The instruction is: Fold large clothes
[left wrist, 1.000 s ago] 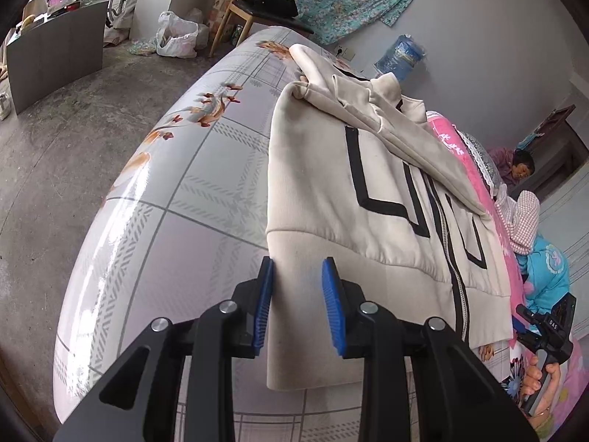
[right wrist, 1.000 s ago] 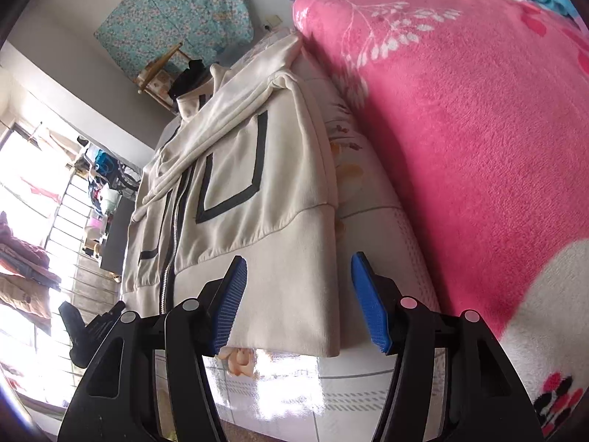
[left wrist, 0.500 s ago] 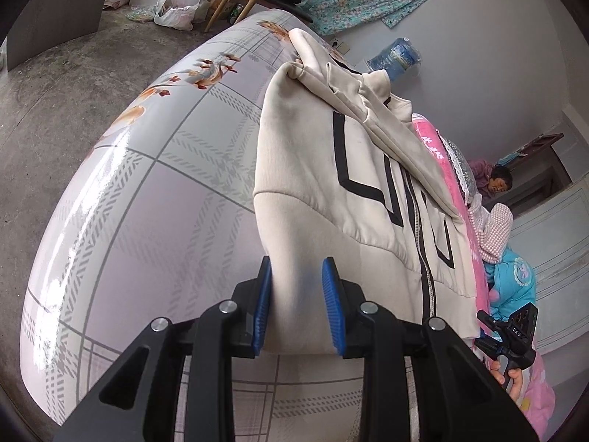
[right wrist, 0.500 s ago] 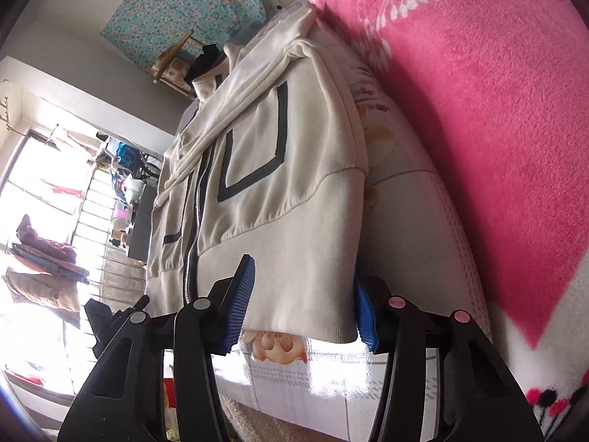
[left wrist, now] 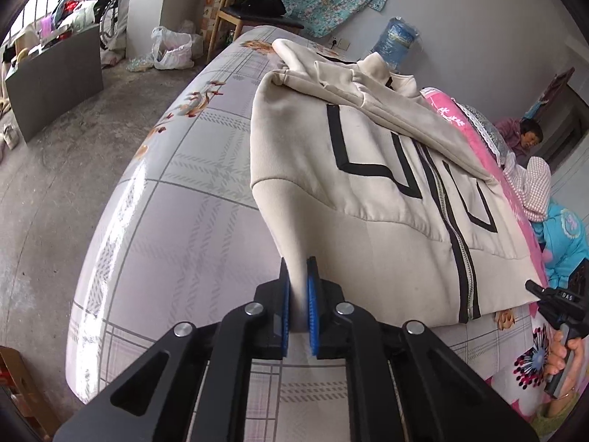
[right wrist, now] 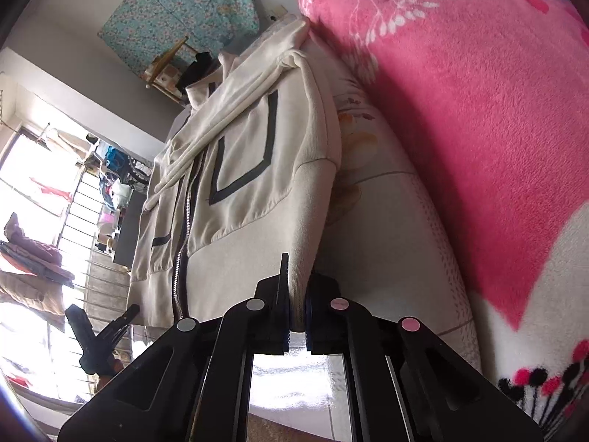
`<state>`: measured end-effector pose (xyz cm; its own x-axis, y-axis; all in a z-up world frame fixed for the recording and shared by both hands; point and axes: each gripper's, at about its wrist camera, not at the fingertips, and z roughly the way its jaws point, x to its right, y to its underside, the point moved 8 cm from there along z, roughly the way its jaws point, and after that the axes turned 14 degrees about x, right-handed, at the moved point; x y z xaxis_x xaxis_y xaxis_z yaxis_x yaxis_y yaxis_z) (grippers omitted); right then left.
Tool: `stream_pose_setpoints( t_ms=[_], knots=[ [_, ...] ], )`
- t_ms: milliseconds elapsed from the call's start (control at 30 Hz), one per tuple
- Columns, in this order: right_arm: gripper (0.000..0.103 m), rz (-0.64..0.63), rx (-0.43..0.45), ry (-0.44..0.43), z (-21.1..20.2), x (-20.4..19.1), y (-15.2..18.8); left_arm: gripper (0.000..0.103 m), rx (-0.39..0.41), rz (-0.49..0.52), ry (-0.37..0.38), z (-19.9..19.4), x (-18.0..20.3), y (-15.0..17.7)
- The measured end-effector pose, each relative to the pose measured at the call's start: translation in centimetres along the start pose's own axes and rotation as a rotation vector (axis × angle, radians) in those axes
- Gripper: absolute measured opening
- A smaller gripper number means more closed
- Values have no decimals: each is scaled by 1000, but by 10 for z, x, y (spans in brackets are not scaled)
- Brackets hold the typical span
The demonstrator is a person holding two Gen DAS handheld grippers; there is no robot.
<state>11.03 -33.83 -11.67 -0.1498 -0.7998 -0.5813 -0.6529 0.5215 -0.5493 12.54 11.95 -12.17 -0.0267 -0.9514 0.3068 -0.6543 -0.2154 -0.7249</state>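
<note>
Jacket (left wrist: 375, 199), cream with black stripes and a zip down the front, lies flat on the bed (left wrist: 173, 199), sleeves folded across the chest, collar toward 12 o'clock in the left wrist view. Its left side edge runs down the middle of the mattress; bare patterned sheet spreads wide from 7 to 10 o'clock, open out to the bed's rounded edge and the concrete floor (left wrist: 48, 184) beyond. On the other side the jacket's edge lies near a pink blanket (right wrist: 460, 110), heaped from 12 to 4 o'clock in the right wrist view, with a strip of sheet between them. Bottom hem faces both grippers.

Left gripper (left wrist: 297, 305): blue pads nearly together, pinching the hem corner, cloth pulled up into a peak between them. Right gripper (right wrist: 296, 305): jaws closed to a narrow gap, clamping the opposite hem corner, fabric lifted into a ridge.

Background: wooden chair (left wrist: 250, 11) at 12 o'clock, white plastic bag (left wrist: 173, 48) on the floor at 11 o'clock.
</note>
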Motion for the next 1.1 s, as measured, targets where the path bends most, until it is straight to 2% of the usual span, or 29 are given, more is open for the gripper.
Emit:
stream_pose_setpoints(
  t_ms=[133,267,633,800,867,967,1100],
  knots=[
    [3,-34,23,-6,-12,-12,-4,5,44,66,18,-20,7,-10],
    [3,-50,16,-2,-20,-17,-6,5,45,93,27,-34,9,-11],
    [4,-20,-95,20,-36,-4,31,5,-51,-2,35,-66,-13,28],
    [14,-13,-140,57,-22,5,32,8,-97,-42,37,-55,-16,33],
    [23,-25,-160,64,-18,7,32,8,-110,-36,40,-55,-15,33],
    [26,-35,-178,64,-18,6,37,10,-123,-18,38,-54,-12,37],
    [30,-18,-184,49,-19,7,44,18,-169,-17,29,-49,-12,44]
  ],
)
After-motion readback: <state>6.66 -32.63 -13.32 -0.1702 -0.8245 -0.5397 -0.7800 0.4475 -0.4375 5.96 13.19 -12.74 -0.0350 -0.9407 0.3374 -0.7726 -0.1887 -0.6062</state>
